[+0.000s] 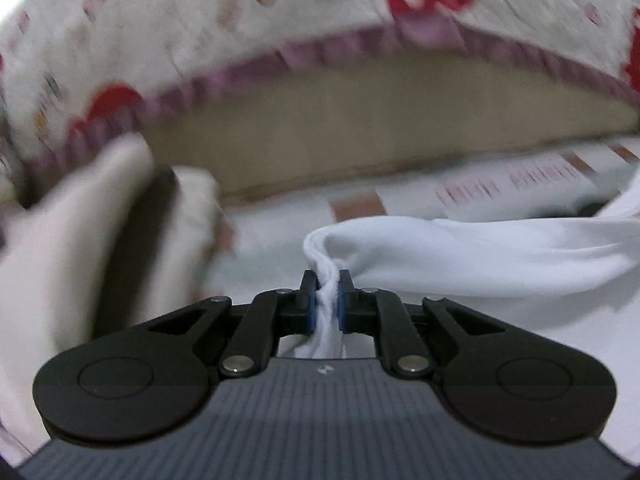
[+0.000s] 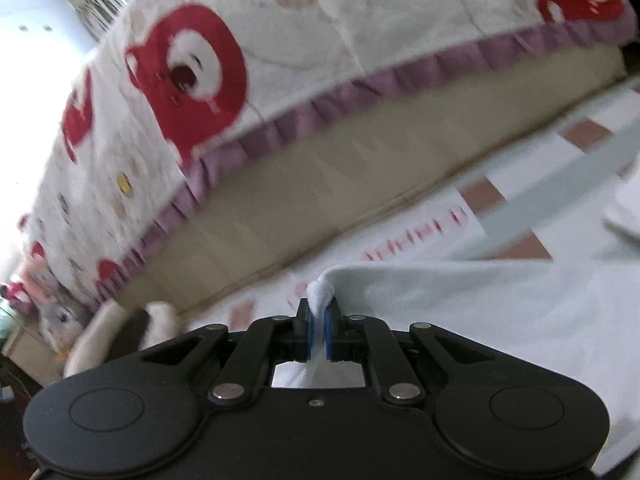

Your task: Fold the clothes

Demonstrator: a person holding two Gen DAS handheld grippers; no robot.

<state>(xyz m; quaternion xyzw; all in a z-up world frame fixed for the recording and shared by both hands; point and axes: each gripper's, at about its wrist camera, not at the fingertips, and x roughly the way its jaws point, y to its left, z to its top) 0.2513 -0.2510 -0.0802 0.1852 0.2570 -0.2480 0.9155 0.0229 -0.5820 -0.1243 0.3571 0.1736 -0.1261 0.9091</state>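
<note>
A white garment point(image 1: 480, 256) stretches to the right from my left gripper point(image 1: 327, 284), which is shut on a bunched edge of it. In the right wrist view the same white garment point(image 2: 480, 320) spreads to the right, and my right gripper point(image 2: 318, 312) is shut on a bunched corner of it. Both grippers hold the cloth above a white patterned floor mat point(image 2: 400, 240). The rest of the garment is out of view.
A bed with a white blanket with red bears and a purple frill point(image 2: 280, 120) and a beige base point(image 1: 360, 128) stands just ahead. Cream slippers point(image 1: 100, 220) lie at the left by the bed. Plush toys point(image 2: 48, 304) sit at the far left.
</note>
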